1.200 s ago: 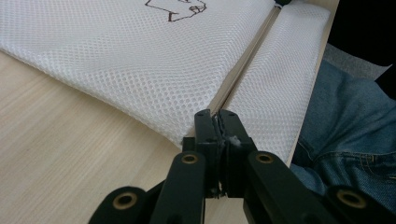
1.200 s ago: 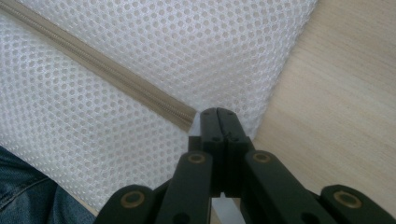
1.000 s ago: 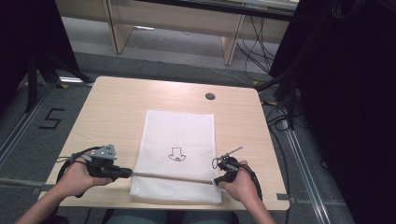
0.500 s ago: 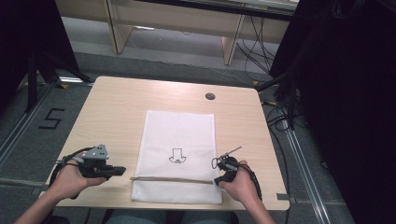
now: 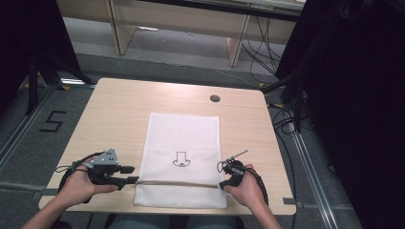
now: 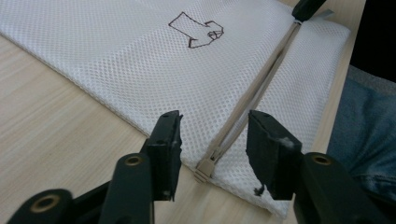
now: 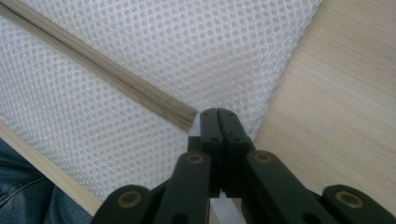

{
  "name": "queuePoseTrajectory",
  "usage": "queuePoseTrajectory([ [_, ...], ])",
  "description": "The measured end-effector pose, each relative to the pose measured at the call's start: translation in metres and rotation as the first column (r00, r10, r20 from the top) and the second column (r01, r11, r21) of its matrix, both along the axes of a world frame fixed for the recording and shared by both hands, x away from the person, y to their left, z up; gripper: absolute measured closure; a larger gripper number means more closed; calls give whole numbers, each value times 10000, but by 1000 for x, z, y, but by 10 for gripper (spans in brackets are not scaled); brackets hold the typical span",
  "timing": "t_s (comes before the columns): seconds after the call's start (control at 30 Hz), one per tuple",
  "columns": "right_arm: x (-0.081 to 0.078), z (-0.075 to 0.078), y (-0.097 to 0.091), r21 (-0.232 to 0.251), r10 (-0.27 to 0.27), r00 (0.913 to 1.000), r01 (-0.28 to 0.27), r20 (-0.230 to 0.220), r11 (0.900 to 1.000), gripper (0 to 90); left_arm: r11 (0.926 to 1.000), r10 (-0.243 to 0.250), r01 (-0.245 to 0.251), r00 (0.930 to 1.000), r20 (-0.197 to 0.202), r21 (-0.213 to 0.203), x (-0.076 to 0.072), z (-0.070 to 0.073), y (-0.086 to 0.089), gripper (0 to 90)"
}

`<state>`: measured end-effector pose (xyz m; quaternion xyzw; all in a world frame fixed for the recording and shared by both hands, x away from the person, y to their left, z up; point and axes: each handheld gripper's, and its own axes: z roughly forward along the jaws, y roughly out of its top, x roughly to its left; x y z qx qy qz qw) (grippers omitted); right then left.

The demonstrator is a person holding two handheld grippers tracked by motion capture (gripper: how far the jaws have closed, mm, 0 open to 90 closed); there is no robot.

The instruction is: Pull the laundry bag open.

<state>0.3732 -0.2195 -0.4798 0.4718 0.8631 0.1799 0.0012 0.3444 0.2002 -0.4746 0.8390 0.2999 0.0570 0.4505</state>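
Between the left gripper's [image 6: 212, 140] just-opened jaws: zipper pull [image 6: 204, 170], untouched. Right gripper [image 7: 218, 116] clamped on mesh bag [image 5: 184, 143] edge.

White open-weave mesh cloth bag [image 6: 140, 60] with beige fabric zip [image 6: 254, 100] on matt pale wood-grain table [image 5: 119, 109]
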Motion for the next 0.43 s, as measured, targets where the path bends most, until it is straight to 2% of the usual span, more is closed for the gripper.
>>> queuePoseTrajectory([
  [0.03, -1, 1, 0, 17, -86, 9999, 86, -103, 10000, 890, 9999, -74, 75, 9999, 80, -77, 2, -1, 0, 523],
  [0.07, -1, 0, 0, 67, -95, 9999, 96, -46, 9999, 874, 9998, 146, -146, 9999, 11, -107, 2, -2, 0, 507],
  [0.1, -1, 1, 0, 87, -76, 9998, 77, -179, 9999, 850, 9998, 161, -159, 9998, 116, -134, 2, -3, 0, 493],
  [0.17, -3, 4, 1, 202, -57, 9999, 54, 123, 9998, 783, 9993, 316, -312, 9993, 183, -197, 4, -3, 2, 471],
  [0.27, -8, 15, 0, 515, -316, 9968, 278, 738, 9983, 765, 9963, 732, -716, 9968, 333, -466, 5, -3, 5, 441],
  [0.33, -10, 19, -2, 599, -386, 9929, 320, 1123, 9977, 735, 9926, 1070, -1031, 9924, 611, -634, 7, -3, 8, 430],
  [0.37, -11, 20, -5, 637, -270, 9906, 186, 1338, 9978, 725, 9909, 1190, -1159, 9920, 432, -681, 8, -2, 9, 425],
  [0.4, -12, 22, -6, 628, -525, 9912, 451, 1219, 9970, 720, 9890, 1327, -1286, 9896, 551, -726, 9, -1, 11, 418],
  [0.43, -12, 22, -9, 710, -514, 9904, 425, 1282, 9966, 715, 9862, 1528, -1476, 9860, 676, -754, 10, 0, 13, 412],
])
